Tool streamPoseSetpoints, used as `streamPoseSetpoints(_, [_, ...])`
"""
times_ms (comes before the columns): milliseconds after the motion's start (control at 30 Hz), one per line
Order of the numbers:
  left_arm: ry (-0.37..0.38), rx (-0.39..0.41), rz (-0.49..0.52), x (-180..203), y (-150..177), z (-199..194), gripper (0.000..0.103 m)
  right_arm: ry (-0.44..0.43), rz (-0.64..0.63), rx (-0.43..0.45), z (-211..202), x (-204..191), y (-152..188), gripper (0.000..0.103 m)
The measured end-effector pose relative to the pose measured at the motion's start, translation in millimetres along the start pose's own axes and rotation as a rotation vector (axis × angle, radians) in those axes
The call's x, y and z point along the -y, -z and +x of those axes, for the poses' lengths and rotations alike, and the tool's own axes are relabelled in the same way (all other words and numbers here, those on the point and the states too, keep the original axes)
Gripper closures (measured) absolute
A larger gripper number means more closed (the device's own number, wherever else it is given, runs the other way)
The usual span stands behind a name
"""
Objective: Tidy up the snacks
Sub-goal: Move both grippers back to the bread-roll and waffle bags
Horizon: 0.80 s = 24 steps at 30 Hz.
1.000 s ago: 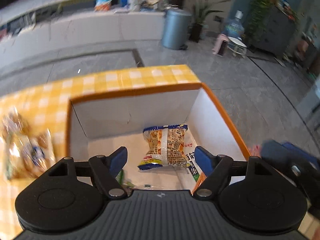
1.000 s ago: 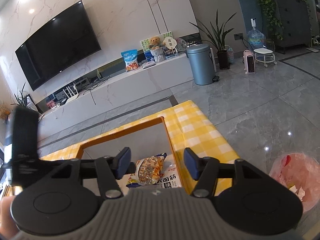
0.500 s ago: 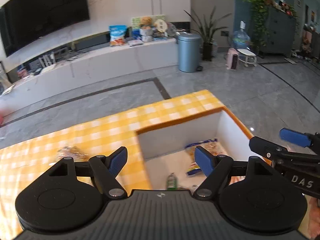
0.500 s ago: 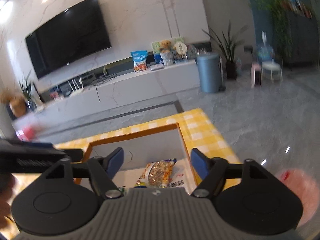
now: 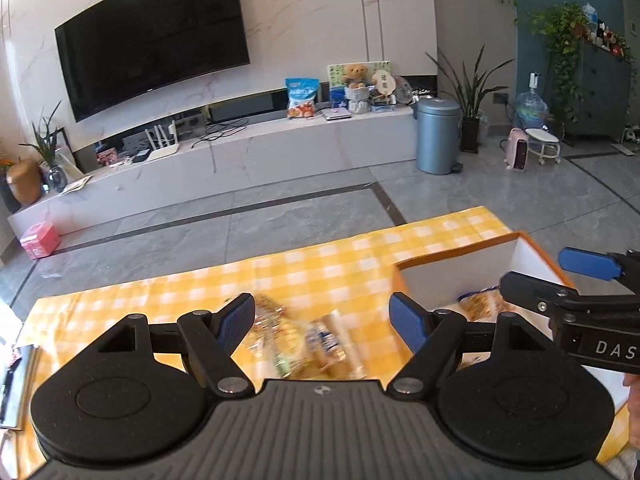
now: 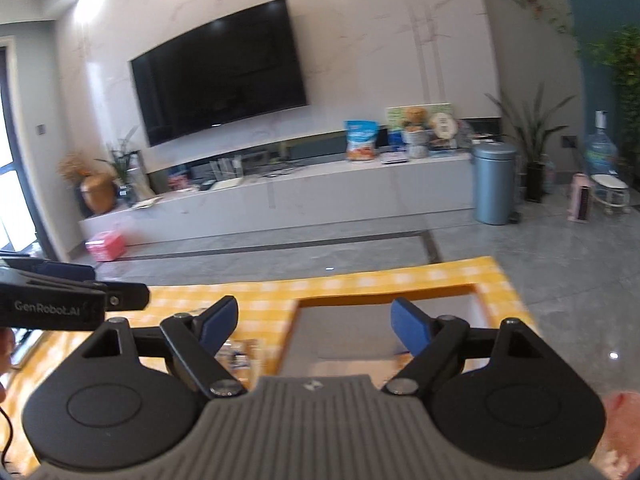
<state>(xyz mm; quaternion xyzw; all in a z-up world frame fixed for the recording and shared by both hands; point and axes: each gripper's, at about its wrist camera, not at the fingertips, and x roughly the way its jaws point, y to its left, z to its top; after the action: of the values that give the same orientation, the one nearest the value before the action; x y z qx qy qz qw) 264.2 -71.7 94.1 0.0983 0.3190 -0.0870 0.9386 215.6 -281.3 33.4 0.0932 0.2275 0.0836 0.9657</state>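
Observation:
An orange-rimmed box (image 5: 456,250) with white inner walls stands on the yellow checked tablecloth (image 5: 280,276) at the right. A snack packet (image 5: 478,304) lies inside it. Several clear-wrapped snack packets (image 5: 316,344) lie blurred on the cloth left of the box, under my left gripper (image 5: 322,316), which is open and empty above them. My right gripper (image 6: 312,320) hangs over the box's (image 6: 384,300) left wall; its jaws are opening with nothing between them. Its side shows in the left wrist view at the right edge (image 5: 580,280).
Beyond the table lies grey tiled floor, then a long white TV bench (image 5: 240,156) under a big screen. A grey bin (image 5: 438,136) and potted plants stand at the right. A dark flat object (image 5: 12,376) sits at the table's left edge.
My left gripper rose and swung left from inside the box to above the loose packets on the cloth. My right gripper lifted, tilted up and its jaws spread wider.

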Motion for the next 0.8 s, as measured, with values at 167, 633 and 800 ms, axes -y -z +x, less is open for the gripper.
streamPoseSetpoints(167, [-0.049, -0.074, -0.04, -36, 23, -2, 0.013, -0.094, -0.003, -0.042, 15, -35, 6, 0.021])
streamPoseSetpoints(633, [-0.009, -0.229, -0.302, -134, 95, 40, 0.014, -0.08, -0.018, -0.061, 36, -79, 20, 0.017])
streamPoseSetpoints(800, [0.025, -0.299, -0.38, -155, 117, 69, 0.016, -0.096, 0.024, -0.124, 51, -94, 24, 0.012])
